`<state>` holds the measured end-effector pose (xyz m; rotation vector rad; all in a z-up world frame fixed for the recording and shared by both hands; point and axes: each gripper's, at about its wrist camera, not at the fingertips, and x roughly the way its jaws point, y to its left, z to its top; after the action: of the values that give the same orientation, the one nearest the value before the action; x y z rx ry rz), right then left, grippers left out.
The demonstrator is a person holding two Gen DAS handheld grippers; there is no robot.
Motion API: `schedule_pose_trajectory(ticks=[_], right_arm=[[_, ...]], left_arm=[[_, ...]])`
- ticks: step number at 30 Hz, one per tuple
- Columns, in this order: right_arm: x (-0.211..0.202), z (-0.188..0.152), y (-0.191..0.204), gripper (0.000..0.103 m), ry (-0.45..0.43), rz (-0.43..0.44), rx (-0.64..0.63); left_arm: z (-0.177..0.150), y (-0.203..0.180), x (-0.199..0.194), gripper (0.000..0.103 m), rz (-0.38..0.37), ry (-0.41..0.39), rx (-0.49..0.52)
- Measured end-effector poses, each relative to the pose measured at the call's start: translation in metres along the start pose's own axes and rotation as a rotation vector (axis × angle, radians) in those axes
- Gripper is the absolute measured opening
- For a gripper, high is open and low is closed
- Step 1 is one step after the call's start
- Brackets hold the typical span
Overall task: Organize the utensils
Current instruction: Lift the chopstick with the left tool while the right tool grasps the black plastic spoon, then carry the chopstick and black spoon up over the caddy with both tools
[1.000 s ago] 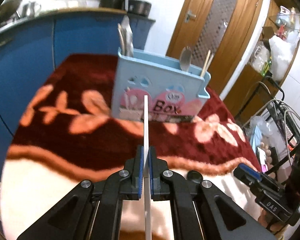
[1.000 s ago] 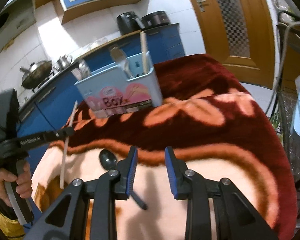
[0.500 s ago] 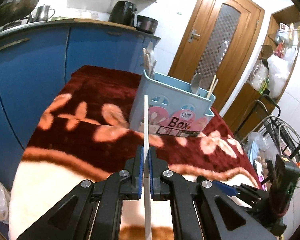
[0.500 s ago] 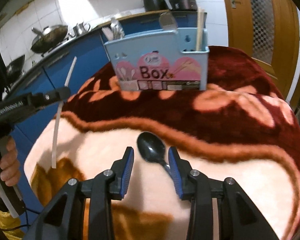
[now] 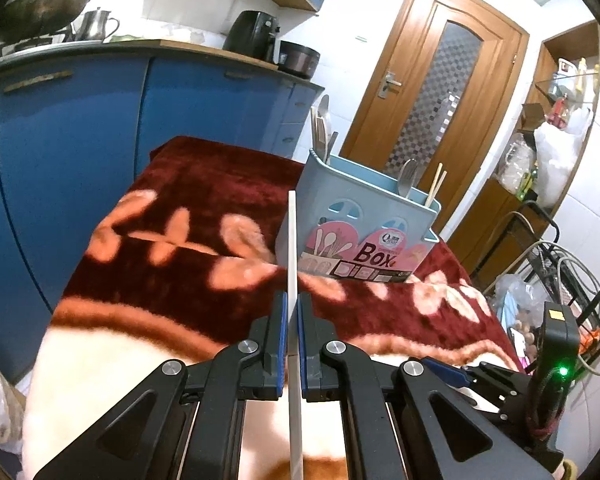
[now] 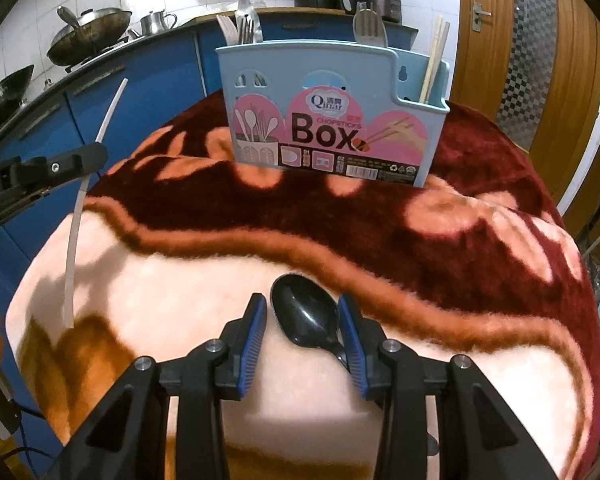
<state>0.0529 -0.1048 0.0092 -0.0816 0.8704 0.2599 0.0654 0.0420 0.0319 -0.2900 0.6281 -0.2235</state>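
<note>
A light blue chopsticks box (image 5: 360,232) (image 6: 332,120) stands on the patterned blanket, with forks, a spoon and wooden chopsticks upright in it. My left gripper (image 5: 292,312) is shut on a thin white stick (image 5: 293,248), held above the blanket's left side; the stick also shows in the right wrist view (image 6: 80,208). My right gripper (image 6: 302,320) is open, low over the blanket, with the bowl of a black plastic spoon (image 6: 306,312) lying between its fingers. The spoon's handle runs back under the right finger.
The red, orange and cream blanket (image 6: 440,240) covers the table. Blue kitchen cabinets (image 5: 80,140) with woks and a kettle stand behind. A wooden door (image 5: 432,92) and cluttered shelves (image 5: 552,152) are to the right.
My right gripper has moved forward and down so the black spoon's bowl now lies between its open fingers. My left gripper has drawn back and left with the white stick.
</note>
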Motion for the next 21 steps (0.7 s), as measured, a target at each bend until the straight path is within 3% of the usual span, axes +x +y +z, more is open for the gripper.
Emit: schedule_pose_trajectory(ticks=[10,21], right_arm=[[-0.004,0.003,-0.019,0.034,-0.039,0.074,0.11],[-0.049,0.01,-0.043,0.034,-0.255,0.236,0.202]], left_arm=[[0.0,-0.009,-0.004,0.004,-0.033,-0.028,0.015],[0.012,-0.027,-0.009,0.004,-0.049,-0.104,0.048]])
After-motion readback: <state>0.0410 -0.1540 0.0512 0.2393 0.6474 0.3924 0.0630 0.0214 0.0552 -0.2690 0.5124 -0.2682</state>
